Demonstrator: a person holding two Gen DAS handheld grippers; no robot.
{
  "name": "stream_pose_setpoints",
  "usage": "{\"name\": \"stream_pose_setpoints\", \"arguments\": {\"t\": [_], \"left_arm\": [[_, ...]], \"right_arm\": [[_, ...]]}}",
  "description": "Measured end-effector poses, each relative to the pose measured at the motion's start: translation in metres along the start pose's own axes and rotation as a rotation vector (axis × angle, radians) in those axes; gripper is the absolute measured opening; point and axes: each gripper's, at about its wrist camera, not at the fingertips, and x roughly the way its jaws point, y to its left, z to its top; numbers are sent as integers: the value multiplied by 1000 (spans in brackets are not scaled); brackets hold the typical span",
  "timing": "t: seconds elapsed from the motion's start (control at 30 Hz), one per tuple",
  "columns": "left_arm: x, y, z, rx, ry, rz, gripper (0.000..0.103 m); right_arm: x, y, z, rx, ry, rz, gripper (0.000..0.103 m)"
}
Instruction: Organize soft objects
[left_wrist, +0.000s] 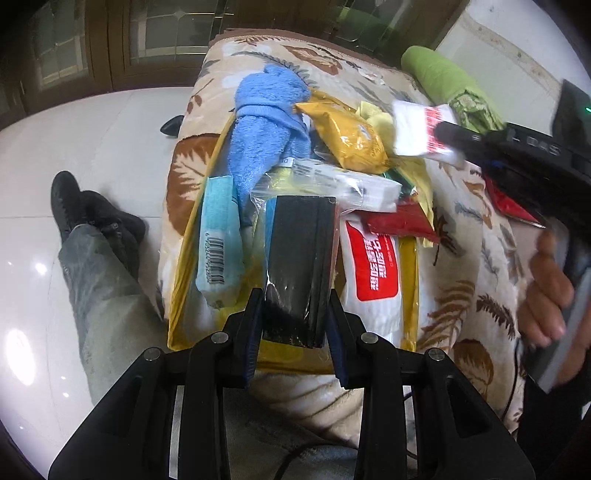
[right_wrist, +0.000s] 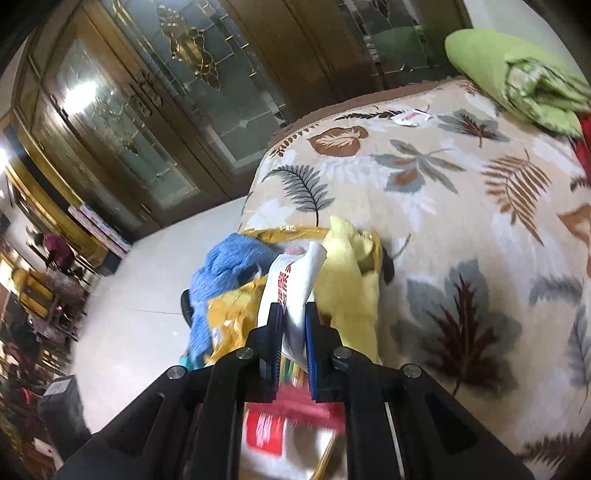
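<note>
My left gripper (left_wrist: 295, 306) is pinching a black sponge pack (left_wrist: 301, 266) over the yellow tray (left_wrist: 177, 295) near the bed's (left_wrist: 461, 236) left edge. To its right, my right gripper (right_wrist: 293, 317) is clamping a white-and-red tissue pack (right_wrist: 291, 284) above the tray's far corner.

**Tiled Room with Glazed Wooden Doors and a Leaf-Patterned Cover**

A glossy white tiled floor (left_wrist: 92, 140) is seen on the left, with bright patches of light reflected on it. At the far side, dark wooden doors (right_wrist: 155, 122) with leaded, bevelled glass panes and brass fittings are set. A piece of furniture is draped with a beige cover (right_wrist: 461, 206) printed with brown and grey leaves. A pale wall (left_wrist: 491, 48) is visible at far right. Cluttered shelves (right_wrist: 33, 306) are made out, blurred, at far left.
</note>
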Motion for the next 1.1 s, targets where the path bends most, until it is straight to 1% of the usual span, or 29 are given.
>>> {"name": "stream_pose_setpoints", "arguments": {"t": [0.07,0.17,0.2,0.23,0.27,0.37,0.43,0.47,0.5,0.53,0.57,0.6,0.67,0.77,0.87,0.97,1.03,1.07,1.1], "left_arm": [[3,3,3,-11,17,-10,31],[4,5,9,-3,15,-31,31],[4,6,10,-6,17,-42,31],[4,7,11,-10,21,-64,31],[4,9,12,-18,21,-77,31],[-1,13,11,-36,17,-114,31],[-4,13,10,-48,9,-134,31],[-5,13,10,-53,8,-136,31],[-7,13,9,-59,5,-136,36],[-10,11,7,-57,-5,-139,40],[-14,7,5,-49,-20,-135,51],[-20,2,3,-36,-51,-125,63],[-28,-5,0,-25,-91,-110,69],[-37,-19,-5,7,-114,-115,69],[-50,-39,-10,44,-159,-96,69],[-64,-62,-16,91,-230,-12,69],[-74,-72,-20,92,-292,38,69],[-77,-75,-22,87,-307,67,69],[-78,-77,-22,79,-311,92,69]], "right_arm": [[10,0,4,-2,11,-12,10],[21,0,8,1,25,-16,10],[23,1,8,-1,26,-16,11],[24,1,7,-4,30,-14,14],[25,0,6,-1,35,-18,14],[24,-5,4,39,42,21,15],[22,-8,3,62,43,38,21],[21,-9,3,70,41,40,22],[19,-10,3,77,38,53,28],[16,-10,3,80,36,71,38],[13,-9,3,80,31,74,43],[7,-8,3,78,15,69,51],[-9,-7,2,71,-20,79,53],[-29,-10,-5,93,-41,96,53],[-52,-11,-24,105,-56,118,53],[-74,-7,-51,90,-51,120,56],[-84,0,-63,55,-42,82,61],[-90,6,-70,20,-48,30,62],[-93,10,-75,-1,-51,5,66]]}}
